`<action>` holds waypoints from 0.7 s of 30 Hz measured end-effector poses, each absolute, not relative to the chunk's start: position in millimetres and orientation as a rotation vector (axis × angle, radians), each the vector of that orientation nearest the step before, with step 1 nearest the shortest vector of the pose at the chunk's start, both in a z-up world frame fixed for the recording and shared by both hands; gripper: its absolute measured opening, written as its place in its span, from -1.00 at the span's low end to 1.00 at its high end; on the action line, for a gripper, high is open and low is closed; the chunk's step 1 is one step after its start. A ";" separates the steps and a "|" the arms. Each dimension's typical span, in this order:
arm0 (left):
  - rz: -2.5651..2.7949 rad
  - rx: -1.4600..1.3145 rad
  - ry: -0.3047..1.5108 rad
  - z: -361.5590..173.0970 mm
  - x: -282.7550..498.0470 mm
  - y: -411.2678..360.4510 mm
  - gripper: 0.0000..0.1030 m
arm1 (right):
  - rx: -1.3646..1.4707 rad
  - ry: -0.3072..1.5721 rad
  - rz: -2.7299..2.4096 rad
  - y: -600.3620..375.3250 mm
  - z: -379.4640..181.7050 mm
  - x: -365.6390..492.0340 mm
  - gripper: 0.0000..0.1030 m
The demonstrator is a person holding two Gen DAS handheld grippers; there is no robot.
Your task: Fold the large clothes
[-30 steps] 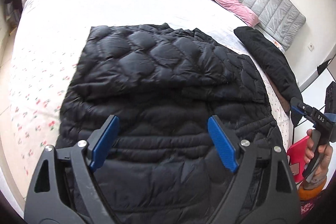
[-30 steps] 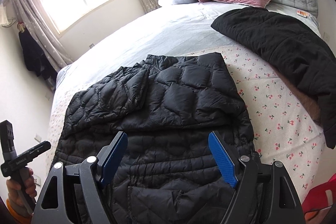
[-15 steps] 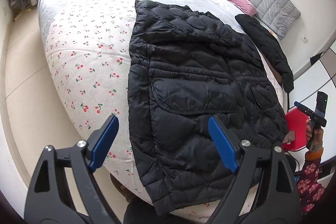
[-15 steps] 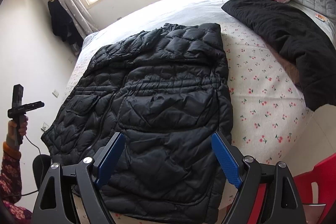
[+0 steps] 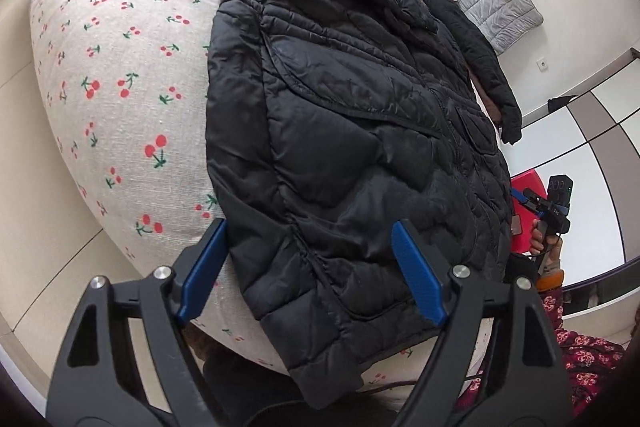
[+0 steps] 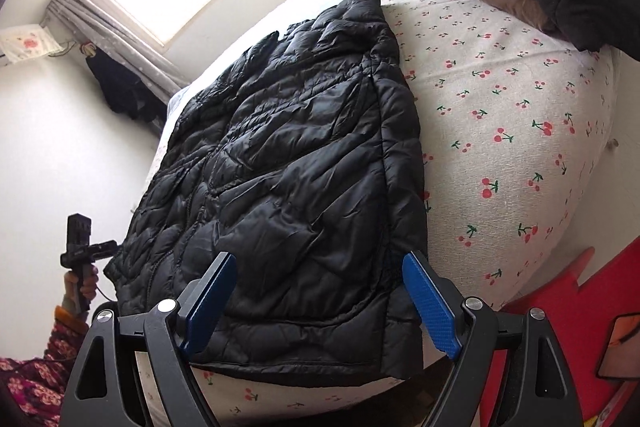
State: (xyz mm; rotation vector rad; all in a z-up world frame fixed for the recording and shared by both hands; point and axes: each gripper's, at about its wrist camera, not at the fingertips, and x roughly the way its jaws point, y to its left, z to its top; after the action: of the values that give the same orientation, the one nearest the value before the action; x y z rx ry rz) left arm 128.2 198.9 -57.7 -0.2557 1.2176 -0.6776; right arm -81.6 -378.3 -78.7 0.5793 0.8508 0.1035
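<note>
Black puffer jacket (image 5: 344, 131) lies flat on the bed (image 5: 120, 75), sleeves apparently folded in, hem fold pending; you hold left gripper (image 5: 316, 271) and right gripper (image 6: 320, 303) at its hem, jaws apart, empty.

Both tongs (image 5: 310, 269) (image 6: 324, 303) agape, empty
</note>
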 end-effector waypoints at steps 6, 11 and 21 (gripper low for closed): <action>-0.711 -0.263 1.209 -63.1 116.8 201.3 0.60 | 0.605 0.807 0.039 -395.1 -79.3 -86.1 0.66; -0.707 -0.268 1.213 -62.5 112.0 203.5 0.60 | 0.633 0.830 0.052 -397.1 -92.4 -81.9 0.66; -0.753 -0.322 1.237 -68.0 103.8 212.7 0.60 | 0.598 0.869 0.079 -375.1 -104.7 -70.3 0.62</action>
State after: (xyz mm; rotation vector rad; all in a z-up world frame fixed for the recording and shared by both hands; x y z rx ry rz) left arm 103.8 212.7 -68.0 -0.3220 1.2369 -0.7535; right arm -70.3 -375.1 -104.7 0.5979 0.8694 0.0791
